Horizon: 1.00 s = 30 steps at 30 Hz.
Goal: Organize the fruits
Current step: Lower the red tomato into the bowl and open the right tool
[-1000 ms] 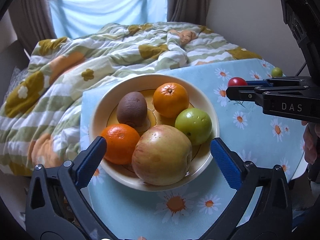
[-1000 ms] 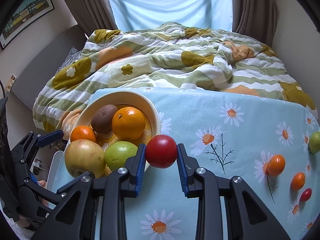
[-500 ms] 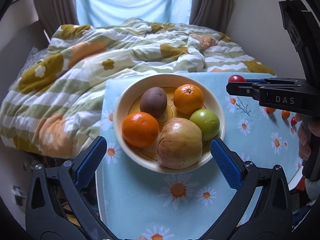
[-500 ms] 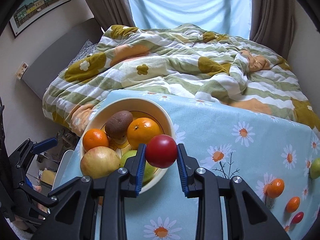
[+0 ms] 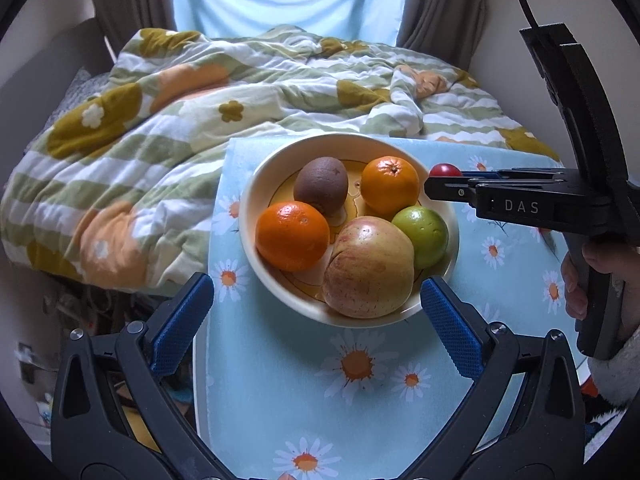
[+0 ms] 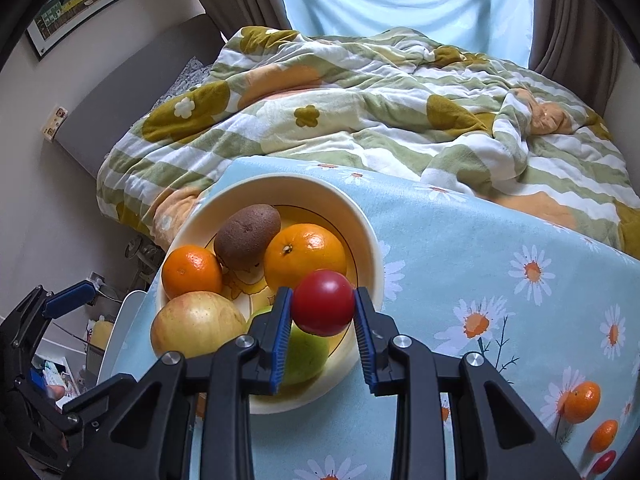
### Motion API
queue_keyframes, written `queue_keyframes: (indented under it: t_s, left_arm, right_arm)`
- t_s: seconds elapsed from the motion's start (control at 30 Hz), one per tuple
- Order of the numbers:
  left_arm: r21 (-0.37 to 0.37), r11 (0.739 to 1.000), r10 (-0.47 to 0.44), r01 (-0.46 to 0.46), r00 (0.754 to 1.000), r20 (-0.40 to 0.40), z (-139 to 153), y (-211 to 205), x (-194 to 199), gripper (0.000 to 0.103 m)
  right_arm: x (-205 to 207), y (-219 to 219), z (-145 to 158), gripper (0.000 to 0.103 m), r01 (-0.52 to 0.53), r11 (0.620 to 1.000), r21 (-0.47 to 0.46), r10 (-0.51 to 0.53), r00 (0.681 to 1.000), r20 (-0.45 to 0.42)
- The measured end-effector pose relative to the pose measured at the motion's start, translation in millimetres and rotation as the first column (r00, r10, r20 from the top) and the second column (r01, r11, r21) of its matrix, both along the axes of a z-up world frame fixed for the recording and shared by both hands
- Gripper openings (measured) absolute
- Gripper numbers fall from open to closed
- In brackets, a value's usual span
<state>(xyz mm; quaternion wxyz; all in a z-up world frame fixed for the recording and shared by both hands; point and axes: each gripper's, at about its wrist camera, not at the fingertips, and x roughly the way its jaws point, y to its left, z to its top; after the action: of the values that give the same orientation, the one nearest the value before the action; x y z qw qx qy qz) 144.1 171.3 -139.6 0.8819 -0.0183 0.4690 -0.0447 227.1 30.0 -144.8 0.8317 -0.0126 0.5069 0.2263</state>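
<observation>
A cream bowl [image 5: 280, 160] [image 6: 360, 220] on the daisy-print table holds a kiwi [image 5: 321, 185], two oranges [image 5: 292, 236] [image 5: 390, 186], a green fruit [image 5: 420, 230] and a big apple [image 5: 368, 266]. My right gripper [image 6: 322, 304] is shut on a red tomato [image 6: 323, 302] and holds it above the bowl's right edge, over the green fruit [image 6: 308, 352]. It shows in the left wrist view [image 5: 444, 174] too. My left gripper [image 5: 316, 316] is open and empty, in front of the bowl.
A flowered quilt on a bed [image 5: 200, 92] lies just behind the table. Two small oranges [image 6: 582, 402] [image 6: 604, 435] and a small red fruit [image 6: 603, 462] lie on the cloth at the right. The table's left edge [image 5: 208, 280] drops off beside the bowl.
My right gripper carried the tomato left, from beside the bowl to over its right rim. My left gripper drew back, so the bowl looks farther away.
</observation>
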Motion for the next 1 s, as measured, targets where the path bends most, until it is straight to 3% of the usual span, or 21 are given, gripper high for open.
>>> queue_keyframes:
  t_s: [0.1, 0.23, 0.27, 0.4, 1.0]
  left_arm:
    - [-0.008, 1.000, -0.001, 0.001, 1.000, -0.004, -1.1, -0.8, -1.2, 0.103]
    - [-0.010, 1.000, -0.006, 0.006, 1.000, -0.005, -0.4, -2.5, -2.0, 0.103]
    - [-0.010, 1.000, -0.006, 0.006, 1.000, -0.007, -0.4, -2.9, -2.0, 0.103]
    - [-0.014, 1.000, -0.004, 0.004, 1.000, -0.012, -0.4, -1.8, -3.9, 0.103]
    - [-0.005, 0.999, -0.031, 0.031, 0.998, 0.056, 43.1, 6.0, -24.2, 0.103]
  right_arm:
    - [0.1, 0.7, -2.5, 0.030, 0.000, 1.000, 0.010, 0.000, 1.000, -0.018]
    - [-2.8, -0.9, 2.0, 0.087, 0.012, 1.000, 0.019, -0.012, 1.000, 0.003]
    - [-3.6, -1.7, 3.4, 0.094, 0.014, 1.000, 0.027, -0.014, 1.000, 0.011]
    - [-6.3, -2.1, 4.5, 0.102, 0.027, 1.000, 0.009, -0.027, 0.999, 0.038]
    - [-38.4, -19.6, 52.5, 0.102, 0.109, 0.994, 0.027, -0.111, 0.989, 0.098]
